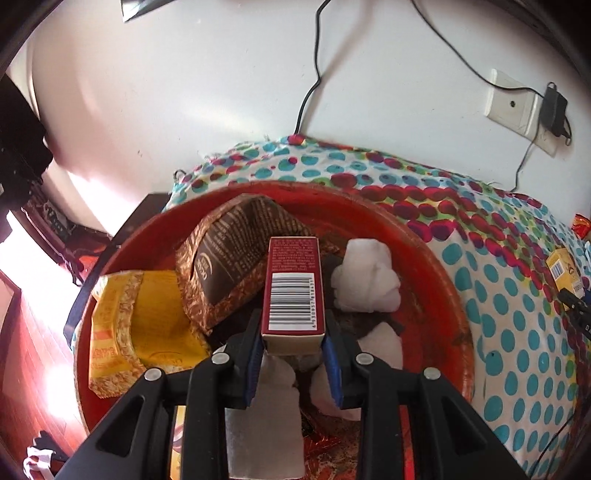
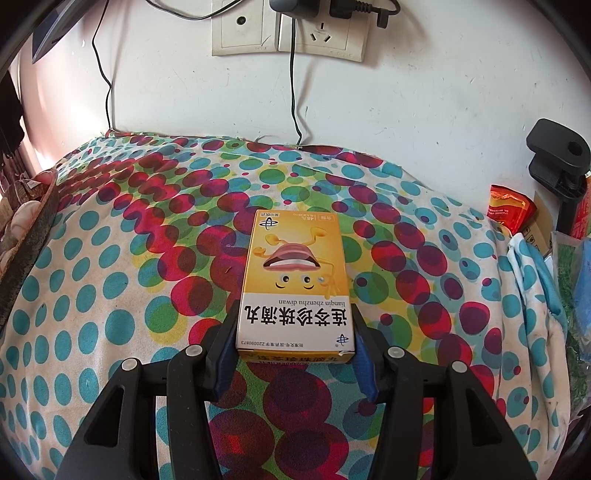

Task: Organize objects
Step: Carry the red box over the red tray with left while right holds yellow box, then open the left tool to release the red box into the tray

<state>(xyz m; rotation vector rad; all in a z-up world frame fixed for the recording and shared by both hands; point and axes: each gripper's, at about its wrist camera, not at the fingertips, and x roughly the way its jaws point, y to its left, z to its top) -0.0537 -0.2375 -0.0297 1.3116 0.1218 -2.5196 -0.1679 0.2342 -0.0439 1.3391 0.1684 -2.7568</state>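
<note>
My left gripper (image 1: 293, 330) is shut on a small dark-red box (image 1: 293, 288) with a barcode, held over a big red bowl (image 1: 436, 258). In the bowl lie a brown packet (image 1: 236, 254), a yellow packet (image 1: 144, 325) and white wads (image 1: 365, 277). In the right wrist view my right gripper (image 2: 295, 338) is shut on a yellow medicine box (image 2: 295, 280) with a cartoon mouth, its far end over the dotted cloth (image 2: 110, 258). That yellow box (image 1: 563, 273) shows small at the right edge of the left wrist view.
The dotted cloth (image 1: 517, 332) covers the surface up to a white wall with sockets (image 2: 288, 33) and black cables (image 1: 314, 74). A black stand (image 2: 561, 173), an orange packet (image 2: 508, 210) and boxes crowd the right edge. The bowl's rim (image 2: 33, 221) shows at far left.
</note>
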